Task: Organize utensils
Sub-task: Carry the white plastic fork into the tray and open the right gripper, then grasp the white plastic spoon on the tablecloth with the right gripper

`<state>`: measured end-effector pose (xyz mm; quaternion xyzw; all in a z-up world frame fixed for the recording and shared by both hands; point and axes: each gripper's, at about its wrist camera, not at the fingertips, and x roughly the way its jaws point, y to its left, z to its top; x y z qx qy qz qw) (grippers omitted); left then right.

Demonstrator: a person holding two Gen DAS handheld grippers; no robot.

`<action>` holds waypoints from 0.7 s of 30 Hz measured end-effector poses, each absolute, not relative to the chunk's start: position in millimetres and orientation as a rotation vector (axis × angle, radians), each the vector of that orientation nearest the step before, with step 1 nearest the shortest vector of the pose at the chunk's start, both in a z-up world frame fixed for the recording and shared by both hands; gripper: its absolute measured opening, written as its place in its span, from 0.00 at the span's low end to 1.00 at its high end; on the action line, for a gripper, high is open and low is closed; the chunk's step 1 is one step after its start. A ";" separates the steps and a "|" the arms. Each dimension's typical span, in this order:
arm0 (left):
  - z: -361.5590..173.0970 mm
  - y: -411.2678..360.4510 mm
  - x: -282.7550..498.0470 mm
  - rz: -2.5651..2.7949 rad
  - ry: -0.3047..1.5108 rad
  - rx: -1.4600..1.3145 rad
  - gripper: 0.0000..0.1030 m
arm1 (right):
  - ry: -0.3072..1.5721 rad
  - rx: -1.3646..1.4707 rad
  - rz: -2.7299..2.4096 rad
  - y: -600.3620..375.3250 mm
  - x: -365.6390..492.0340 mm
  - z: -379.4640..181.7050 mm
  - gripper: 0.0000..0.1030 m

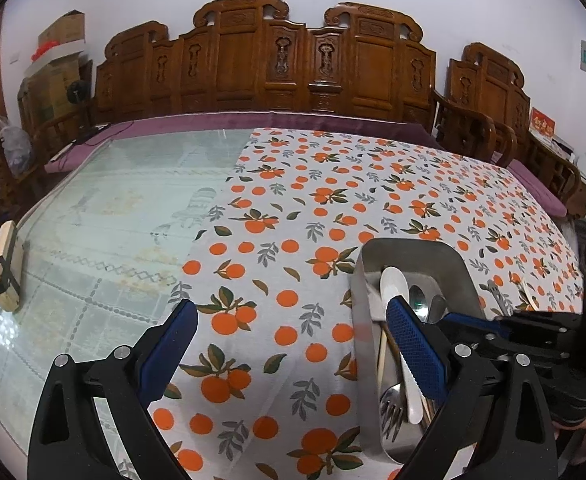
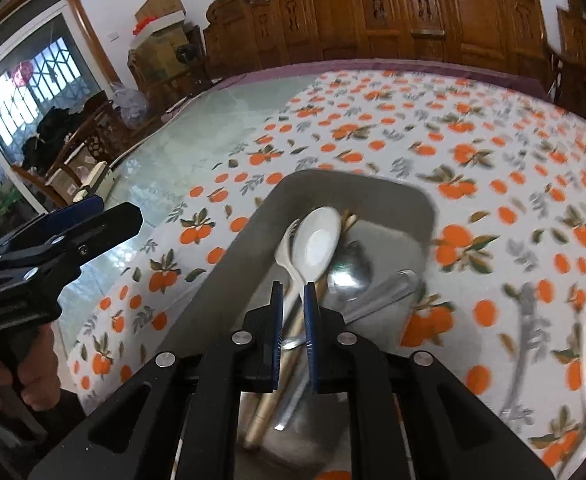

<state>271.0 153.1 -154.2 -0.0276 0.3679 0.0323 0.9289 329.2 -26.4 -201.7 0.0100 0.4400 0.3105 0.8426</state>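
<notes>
Most of the utensils already lie in the steel tray [image 2: 249, 240], which sits on the cloth toward the near right part of the counter [image 1: 105, 240]. Inside it are a white spoon [image 2: 319, 242], a white fork [image 2: 287, 250] beside it, a metal spoon [image 2: 349, 276], wooden chopsticks [image 2: 271, 396] and a steel fork [image 1: 393, 406], all heaped together lengthwise rather than sorted.

The right tool [image 2: 293, 320] hangs over the tray with its blue pads nearly together. The handle of the white spoon runs into the narrow gap between them, so it looks clamped on that spoon, though the contact itself is hard to make out. Whether the spoon is being laid down or lifted I cannot tell.

The left tool [image 1: 289, 320] hovers above the cloth just left of the tray, fingers wide apart and holding nothing.

At least one piece is left: a metal utensil [image 2: 527, 332] lies on the cloth right of the tray, blurred, and something white [image 1: 529, 290] sits near it. By my judgement the job is near its end.

The counter is glass-topped, with an orange-print cloth [image 1: 293, 208] over its right half. A small wooden block [image 1: 5, 268] rests at its left edge. Carved wooden benches [image 1: 269, 64] line the white wall behind, with stacked boxes [image 1: 59, 60] in the corner and a barred window [image 2: 25, 92] off to the left.
</notes>
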 end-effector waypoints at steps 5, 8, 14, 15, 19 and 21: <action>-152.7 141.4 270.2 0.047 0.746 -0.048 0.89 | 0.842 -0.034 0.632 -57.4 316.1 -181.9 0.13; -151.1 131.4 270.9 0.029 0.741 -0.044 0.89 | 0.813 -0.061 0.601 -83.9 309.2 -173.7 0.13; -147.3 104.9 273.5 -0.023 0.736 -0.029 0.89 | 0.823 -0.114 0.489 -150.3 305.0 -168.6 0.15; -146.5 99.2 273.5 -0.038 0.735 -0.032 0.89 | 0.831 -0.122 0.472 -161.4 305.6 -169.2 0.20; -145.7 75.8 271.1 -0.088 0.736 -0.027 0.89 | 0.861 -0.147 0.396 -199.4 307.4 -175.5 0.23; -146.3 62.9 268.5 -0.115 0.738 -0.011 0.89 | 0.891 -0.160 0.367 -215.8 309.9 -182.5 0.26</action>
